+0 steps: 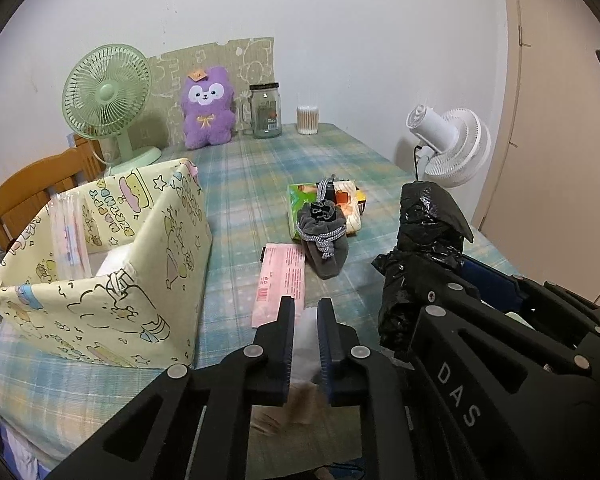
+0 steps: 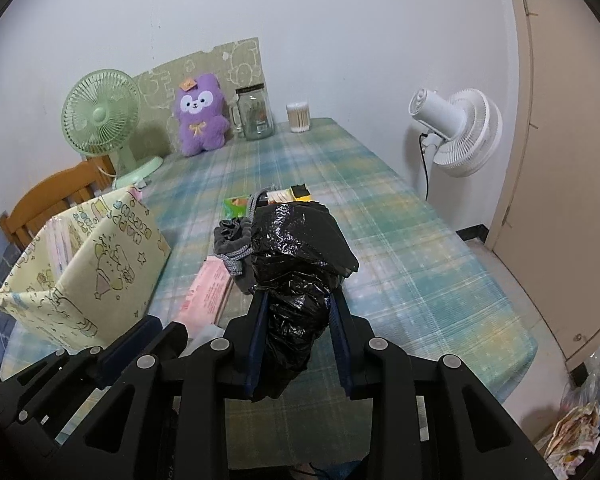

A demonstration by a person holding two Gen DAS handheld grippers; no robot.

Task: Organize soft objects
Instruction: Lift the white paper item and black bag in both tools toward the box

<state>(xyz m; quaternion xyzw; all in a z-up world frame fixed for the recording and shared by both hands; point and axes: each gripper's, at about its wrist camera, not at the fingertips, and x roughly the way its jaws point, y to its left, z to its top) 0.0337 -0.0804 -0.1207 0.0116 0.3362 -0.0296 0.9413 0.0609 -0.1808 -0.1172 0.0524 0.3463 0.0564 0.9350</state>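
My right gripper [image 2: 298,298] is shut on a crumpled black plastic bag [image 2: 300,248] and holds it above the checked tablecloth; the bag also shows in the left wrist view [image 1: 424,240]. My left gripper [image 1: 305,306] is shut on a white soft packet [image 1: 305,344] between its fingers, just right of the yellow cartoon-print box [image 1: 112,280]. A pink packet [image 1: 278,284], a grey drawstring pouch [image 1: 326,236] and a green tissue pack [image 1: 300,200] lie mid-table. A purple plush toy [image 1: 208,108] sits at the back.
The box [image 2: 84,268] holds pink-white packets [image 1: 66,236]. A green fan [image 1: 106,96], a glass jar [image 1: 265,110] and a cotton-swab tub [image 1: 308,119] stand along the wall. A white fan [image 1: 452,140] stands off the table's right edge. A wooden chair [image 1: 32,196] is at left.
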